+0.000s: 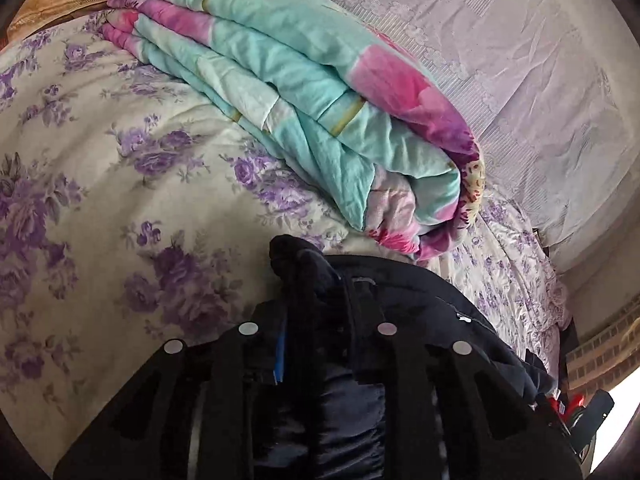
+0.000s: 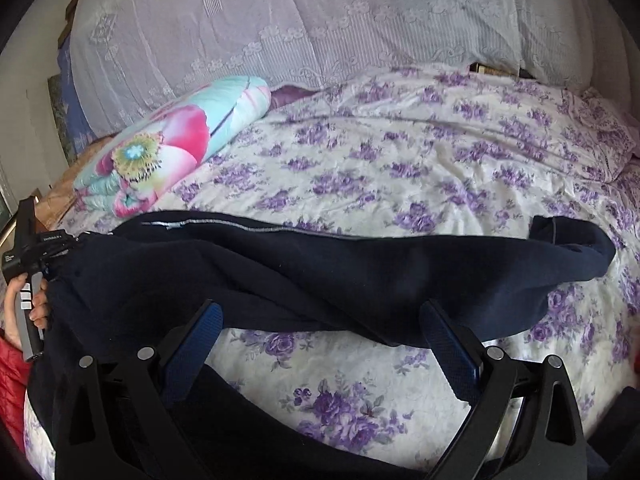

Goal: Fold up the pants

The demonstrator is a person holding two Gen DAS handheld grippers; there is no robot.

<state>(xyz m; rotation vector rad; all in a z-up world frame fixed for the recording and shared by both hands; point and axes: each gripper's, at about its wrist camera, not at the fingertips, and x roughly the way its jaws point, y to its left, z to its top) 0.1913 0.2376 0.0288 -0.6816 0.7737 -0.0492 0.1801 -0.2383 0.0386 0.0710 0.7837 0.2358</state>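
Dark navy pants (image 2: 320, 272) lie across the purple-flowered bedspread (image 2: 400, 168), waist end at the left, leg cuff at the right (image 2: 576, 248). My left gripper (image 1: 316, 296) is shut on a bunched fold of the pants (image 1: 312, 272) at the waist end; it also shows at the far left of the right wrist view (image 2: 28, 264). My right gripper (image 2: 320, 320) is open, its blue-padded fingers (image 2: 200, 340) spread just in front of the pants' near edge, holding nothing.
A folded turquoise-and-pink quilt (image 1: 304, 92) lies on the bed behind the pants, seen also in the right wrist view (image 2: 172, 144). A white lace-covered pile (image 2: 300, 20) lines the back. A red sleeve (image 2: 12, 384) shows at the left.
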